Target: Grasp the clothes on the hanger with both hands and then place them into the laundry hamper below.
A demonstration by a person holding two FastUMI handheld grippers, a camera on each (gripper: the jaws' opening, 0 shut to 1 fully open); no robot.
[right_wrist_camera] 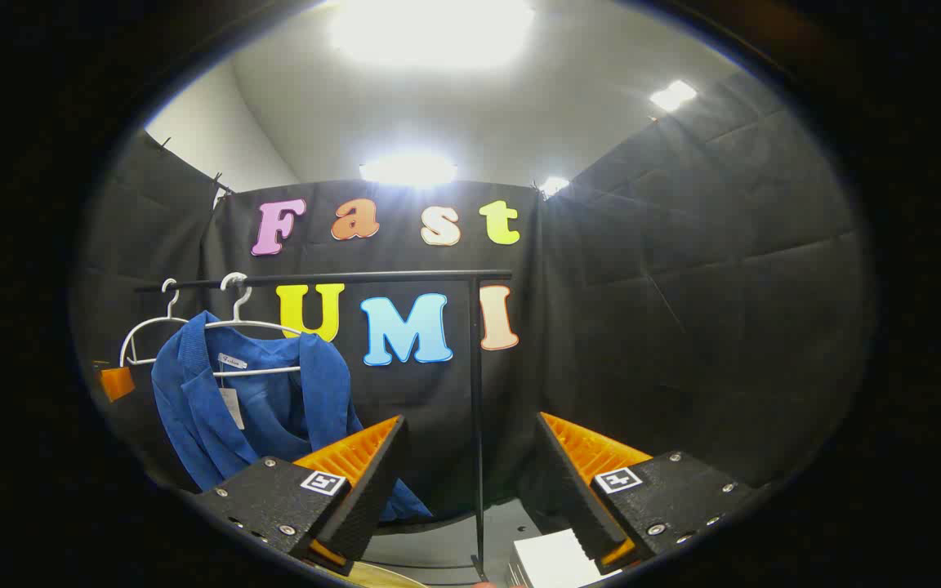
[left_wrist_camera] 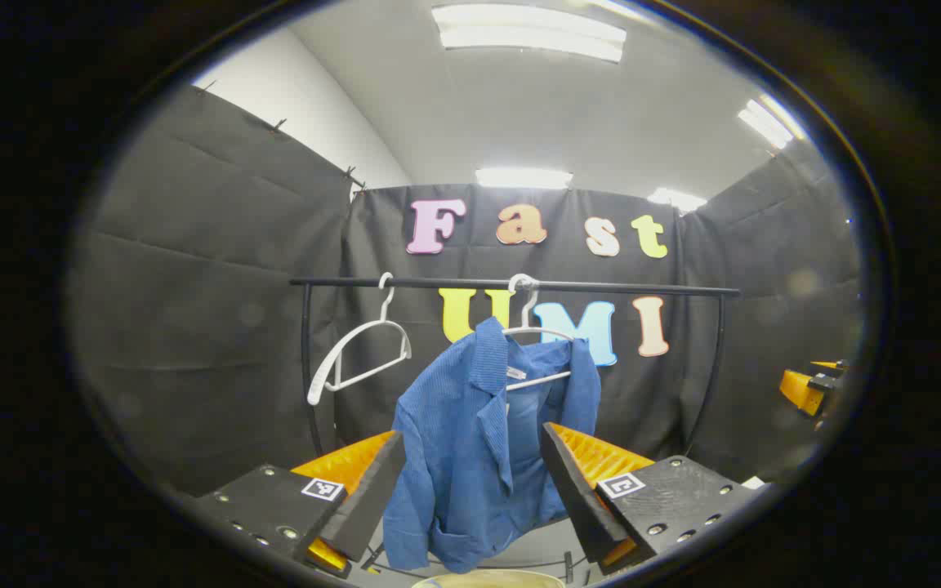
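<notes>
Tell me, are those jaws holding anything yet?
Nothing is held. Both the left gripper and right gripper stand open, short of the blue shirt on its hanger.

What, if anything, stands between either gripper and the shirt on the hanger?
Nothing visible. In the left gripper view the shirt hangs straight ahead between the open fingers of the left gripper. In the right gripper view the shirt hangs off to the left of the open right gripper, with the rack post straight ahead.
</notes>
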